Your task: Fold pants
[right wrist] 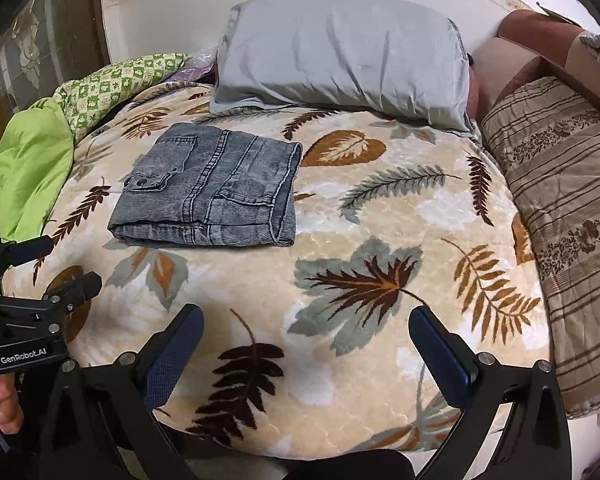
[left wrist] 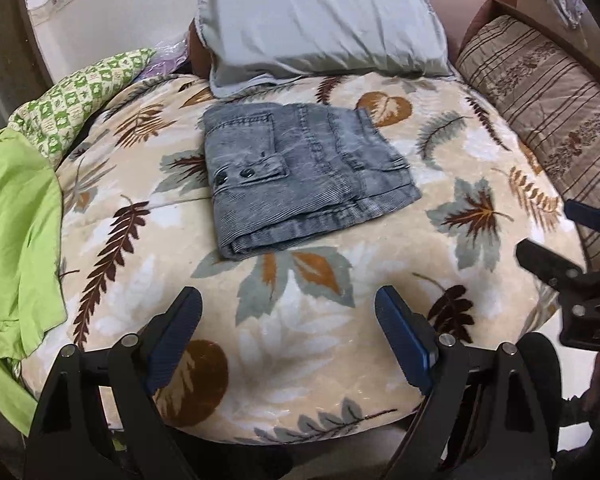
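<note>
The grey denim pants lie folded into a compact square on the leaf-patterned blanket, just before the grey pillow. The left gripper and right gripper hover short of them, fingers spread wide, holding and touching nothing.

Both claws are black plastic frames with silver rivets and dark blue textured pads. The left claw bears white "GenRobot.AI" lettering; the right claw shows none.
</note>
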